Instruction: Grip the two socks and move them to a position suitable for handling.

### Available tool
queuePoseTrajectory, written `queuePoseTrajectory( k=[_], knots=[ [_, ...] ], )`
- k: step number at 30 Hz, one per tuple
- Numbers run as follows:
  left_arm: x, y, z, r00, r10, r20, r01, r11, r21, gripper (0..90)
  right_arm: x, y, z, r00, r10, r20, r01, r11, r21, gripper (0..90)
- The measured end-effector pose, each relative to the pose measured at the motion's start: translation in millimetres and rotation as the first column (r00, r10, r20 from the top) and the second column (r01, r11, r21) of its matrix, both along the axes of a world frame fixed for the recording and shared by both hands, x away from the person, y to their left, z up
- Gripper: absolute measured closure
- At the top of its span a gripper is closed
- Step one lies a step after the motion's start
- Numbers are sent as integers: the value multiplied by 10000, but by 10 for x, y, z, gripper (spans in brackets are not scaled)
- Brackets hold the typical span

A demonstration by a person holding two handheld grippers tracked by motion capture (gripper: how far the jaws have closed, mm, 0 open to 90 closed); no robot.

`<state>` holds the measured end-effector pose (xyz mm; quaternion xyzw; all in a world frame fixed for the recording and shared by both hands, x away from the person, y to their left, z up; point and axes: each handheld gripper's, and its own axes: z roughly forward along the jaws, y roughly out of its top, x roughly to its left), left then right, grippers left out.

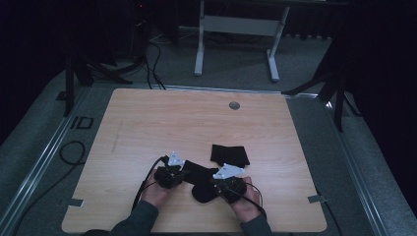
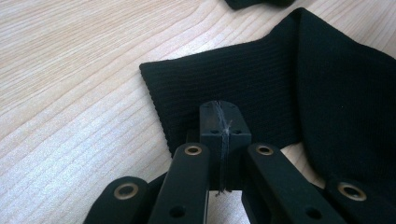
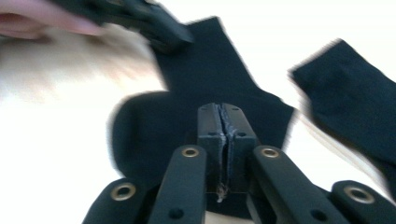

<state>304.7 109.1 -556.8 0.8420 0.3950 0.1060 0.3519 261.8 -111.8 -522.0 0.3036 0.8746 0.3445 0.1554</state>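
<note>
A black sock (image 1: 200,184) lies on the wooden table (image 1: 196,123) near its front edge, between my two grippers. My left gripper (image 1: 184,173) sits at the sock's left end; its jaws (image 2: 222,109) are shut, resting over the ribbed cuff (image 2: 252,79), with no fabric visible between them. My right gripper (image 1: 217,180) is at the sock's right side, jaws (image 3: 223,112) shut above the sock (image 3: 205,79). A second black sock (image 1: 229,154) lies folded just behind, also visible as a dark sock (image 3: 350,102) at the right of the right gripper view.
A round grommet hole (image 1: 234,105) sits at the table's far middle. Beyond the table stand a white desk frame (image 1: 199,49) and dark tripod legs (image 1: 339,93). Cables (image 1: 74,152) loop on the floor at left. The other hand (image 3: 37,18) and left gripper (image 3: 154,23) appear blurred.
</note>
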Motion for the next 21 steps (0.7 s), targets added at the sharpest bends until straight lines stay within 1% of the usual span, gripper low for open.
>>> queuePoseTrajectory(
  k=[3, 5, 7, 9, 11, 12, 14, 17, 21],
  knots=[
    [1, 2, 0, 10000, 4, -18, -4, 10000, -10, 900, -62, 117, -15, 9989, 423, -187, -422, 9991, 84, 802],
    [3, 4, 0, 10000, -16, -8, 16, 10000, -10, 900, -95, 185, -39, 9970, 657, -403, -654, 9978, 87, 770],
    [4, 5, -1, 10000, -15, -21, 15, 10000, -30, 899, -125, 251, -70, 9944, 936, -488, -937, 9956, -2, 700],
    [3, 5, -1, 10000, -11, -21, 11, 10000, -32, 899, -151, 313, -105, 9921, 1092, -625, -1100, 9939, -90, 640],
    [2, 3, 0, 10000, -7, -9, 7, 10000, -14, 899, -166, 360, -143, 9902, 1187, -729, -1206, 9925, -218, 598],
    [2, 4, 0, 10000, -19, -3, 19, 10000, 10, 899, -170, 379, -163, 9899, 1225, -714, -1250, 9916, -328, 586],
    [0, 1, -1, 10000, 9, -4, -9, 10000, -18, 899, -177, 411, -199, 9905, 1184, -695, -1226, 9907, -597, 583],
    [0, 3, 1, 10000, -20, 4, 20, 10000, 31, 899, -177, 450, -275, 9908, 1159, -696, -1226, 9873, -1010, 613],
    [0, 2, -1, 10000, -4, 11, 4, 10000, 4, 899, -169, 457, -285, 9908, 1162, -691, -1228, 9874, -997, 691]
  ],
)
